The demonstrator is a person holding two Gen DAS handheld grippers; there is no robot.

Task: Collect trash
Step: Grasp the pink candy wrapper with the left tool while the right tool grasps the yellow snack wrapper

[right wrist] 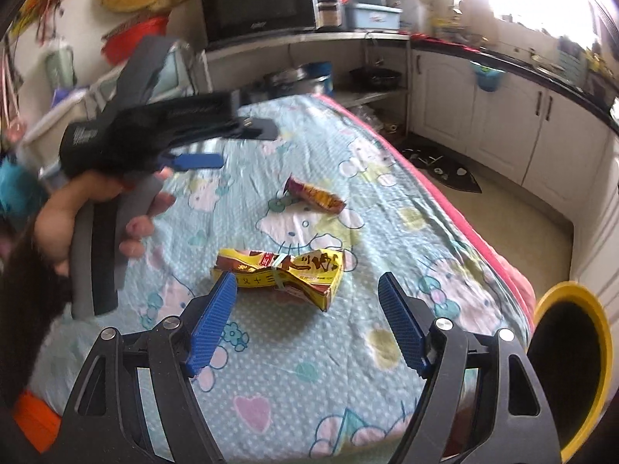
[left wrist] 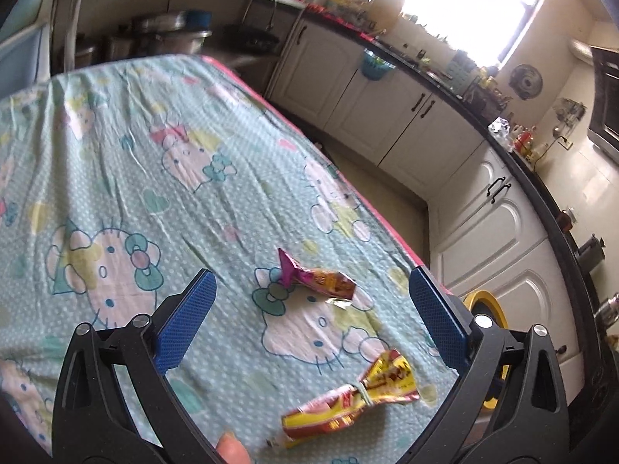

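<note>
On the tablecloth (right wrist: 387, 201), the yellow wrapper (right wrist: 280, 272) lies lengthwise left-right; the purple wrapper (right wrist: 315, 195) slants farther back. Both grippers, left (left wrist: 311, 313) and right (right wrist: 307, 321), are spread, empty.

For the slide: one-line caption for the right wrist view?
Open right gripper approaches yellow wrapper on cartoon tablecloth; purple wrapper beyond, yellow-rimmed bin alongside.

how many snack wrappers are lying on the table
2. A crumpled yellow-and-red foil wrapper tied at its middle lies nearer the cameras; a smaller purple-and-orange foil wrapper lies farther back on the cartoon-print tablecloth. None looks hidden.
</note>
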